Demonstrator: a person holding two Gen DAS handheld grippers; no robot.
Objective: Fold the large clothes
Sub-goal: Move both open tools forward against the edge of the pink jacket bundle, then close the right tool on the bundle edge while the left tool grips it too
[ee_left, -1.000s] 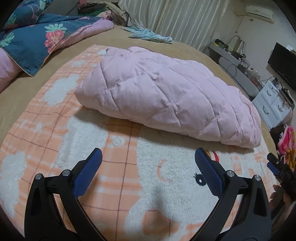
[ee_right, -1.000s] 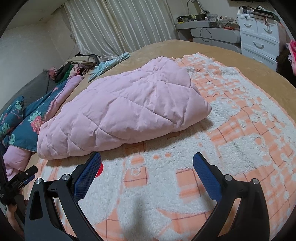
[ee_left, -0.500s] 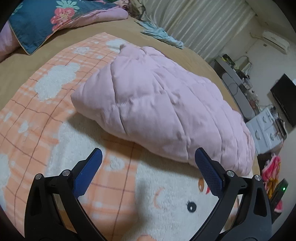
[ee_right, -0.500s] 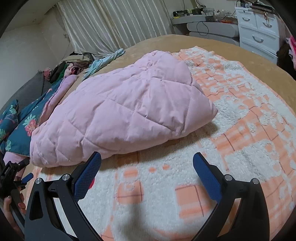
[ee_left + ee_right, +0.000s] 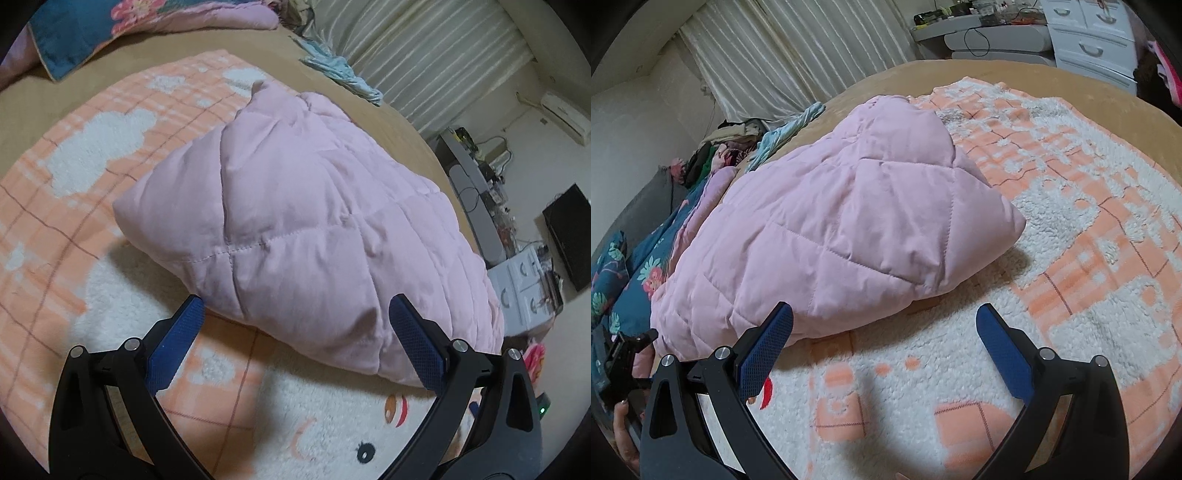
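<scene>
Pink quilted jacket (image 5: 314, 229) lies bundled on the orange blanket (image 5: 74, 155). Left gripper (image 5: 295, 325) and right gripper (image 5: 884, 325) gape, empty, at its near edge. We should pinch the full hem thickness, both sides level.

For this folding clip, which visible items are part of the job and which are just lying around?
Part of the job:
pink quilted garment
left gripper, open
right gripper, open

Lying about:
orange and white blanket under the garment
floral bedding
light blue cloth
pile of clothes
white drawers
</scene>
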